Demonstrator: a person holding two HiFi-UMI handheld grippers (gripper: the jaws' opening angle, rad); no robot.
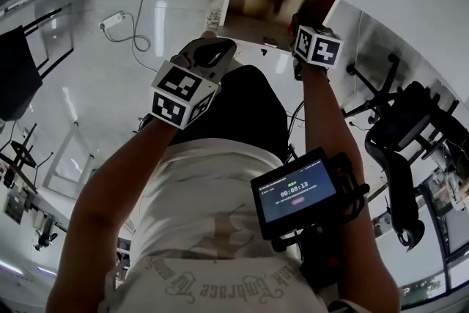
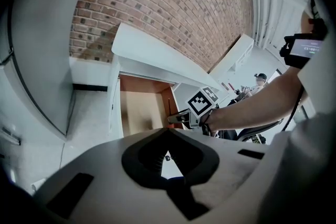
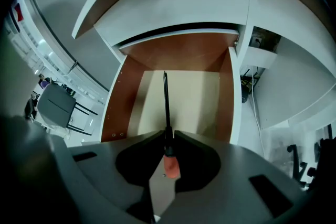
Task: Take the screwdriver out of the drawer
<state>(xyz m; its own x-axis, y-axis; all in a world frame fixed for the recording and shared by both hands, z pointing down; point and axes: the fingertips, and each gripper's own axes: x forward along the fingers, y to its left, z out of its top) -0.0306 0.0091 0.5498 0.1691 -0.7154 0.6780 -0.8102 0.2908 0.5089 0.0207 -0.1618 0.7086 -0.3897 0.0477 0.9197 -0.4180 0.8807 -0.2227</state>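
Screwdriver (image 3: 166, 105) tight in the right gripper (image 3: 168, 134), above the drawer (image 3: 123, 102) (orange handle behind the jaws)

- Left gripper (image 2: 168, 132): pale grey moulded shell, a dark heart-shaped cut-out behind the jaws, and a dark rectangular slot on each side.
- Right gripper (image 3: 169, 136): grey shell of the same shape, with the same cut-out and slots.
- Left cube (image 1: 183, 94), right cube (image 1: 318, 46): white, with black square markers on the faces.
- T-shirt (image 1: 205, 187): white, short-sleeved, printed with gold lettering and a motif.
- Legwear (image 1: 245, 106): black.
- Screen unit (image 1: 297, 194) on the right forearm: black casing, a dark lit display with pale digits, and a black strap.
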